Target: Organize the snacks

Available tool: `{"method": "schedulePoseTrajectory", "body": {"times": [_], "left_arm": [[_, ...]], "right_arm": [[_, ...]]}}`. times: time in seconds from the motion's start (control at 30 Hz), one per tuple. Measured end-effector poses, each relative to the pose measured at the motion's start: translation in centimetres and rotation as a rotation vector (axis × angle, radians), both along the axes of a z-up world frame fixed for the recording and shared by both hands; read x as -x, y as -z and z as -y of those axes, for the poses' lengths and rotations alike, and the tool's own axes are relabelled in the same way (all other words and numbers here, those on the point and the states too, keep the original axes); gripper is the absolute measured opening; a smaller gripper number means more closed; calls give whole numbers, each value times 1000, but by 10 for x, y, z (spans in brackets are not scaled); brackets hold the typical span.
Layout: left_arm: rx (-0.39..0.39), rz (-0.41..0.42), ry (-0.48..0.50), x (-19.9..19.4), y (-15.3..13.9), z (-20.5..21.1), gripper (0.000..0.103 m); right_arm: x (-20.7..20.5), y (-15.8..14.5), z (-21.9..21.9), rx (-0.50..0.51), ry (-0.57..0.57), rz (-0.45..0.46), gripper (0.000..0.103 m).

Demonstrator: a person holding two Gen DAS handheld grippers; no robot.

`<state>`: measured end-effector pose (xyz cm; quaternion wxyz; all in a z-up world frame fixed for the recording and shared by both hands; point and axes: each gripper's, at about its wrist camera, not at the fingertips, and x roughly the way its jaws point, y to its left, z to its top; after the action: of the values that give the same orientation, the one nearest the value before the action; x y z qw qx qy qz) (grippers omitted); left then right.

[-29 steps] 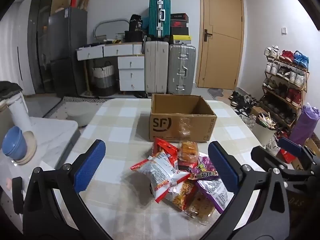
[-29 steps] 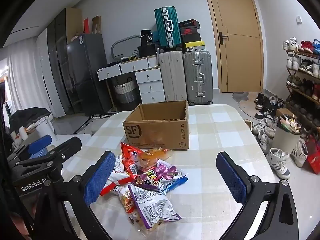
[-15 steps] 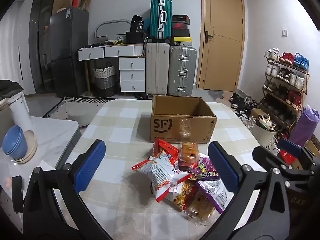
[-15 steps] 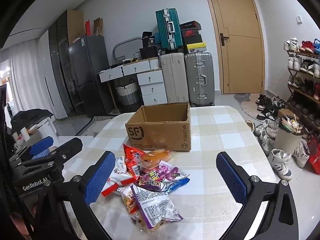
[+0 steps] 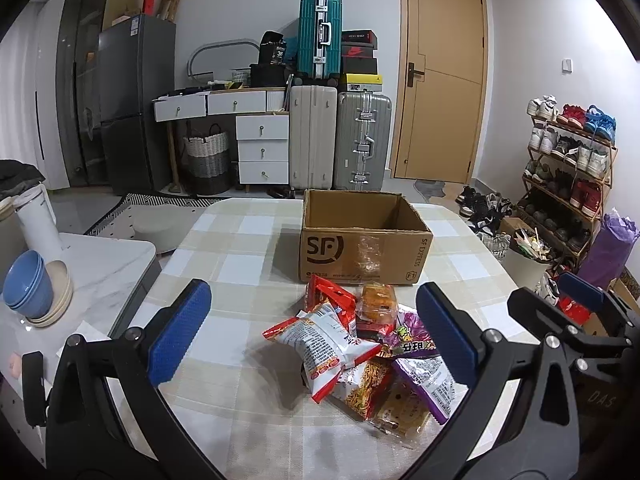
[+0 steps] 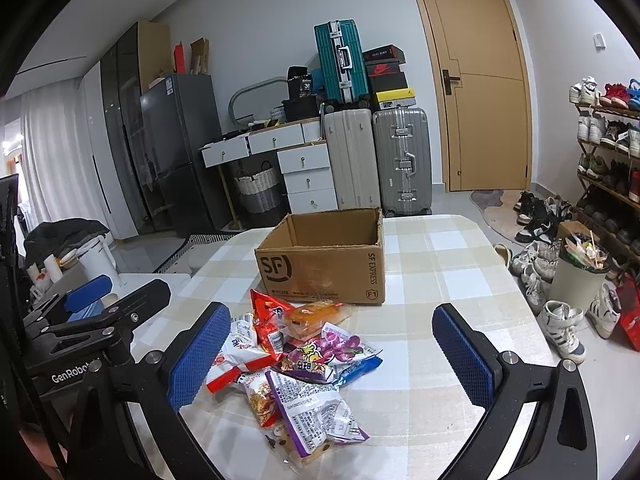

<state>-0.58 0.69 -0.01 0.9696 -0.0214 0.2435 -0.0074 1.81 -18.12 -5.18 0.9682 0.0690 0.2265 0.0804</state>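
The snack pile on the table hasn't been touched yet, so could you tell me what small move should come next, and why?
Probably lower the left gripper onto the white and red chip bag topping the snack pile. Both grippers are open and empty, the right gripper included, and the cardboard box behind stands open.

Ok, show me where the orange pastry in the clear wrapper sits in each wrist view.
Left wrist: the orange pastry lies at the far edge of the snack pile, just below centre, right in front of the cardboard box.
Right wrist: the pastry lies left of centre, below the box.
Shared landmark: the box's SF logo.
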Motion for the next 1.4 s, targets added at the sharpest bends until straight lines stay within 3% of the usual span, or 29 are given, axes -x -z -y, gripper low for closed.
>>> {"method": "schedulePoseTrajectory", "body": {"times": [1.4], "left_arm": [[12,-46,-18,-9,19,-8,102]], "right_arm": [[0,8,2,-31,-15,-36,103]]}}
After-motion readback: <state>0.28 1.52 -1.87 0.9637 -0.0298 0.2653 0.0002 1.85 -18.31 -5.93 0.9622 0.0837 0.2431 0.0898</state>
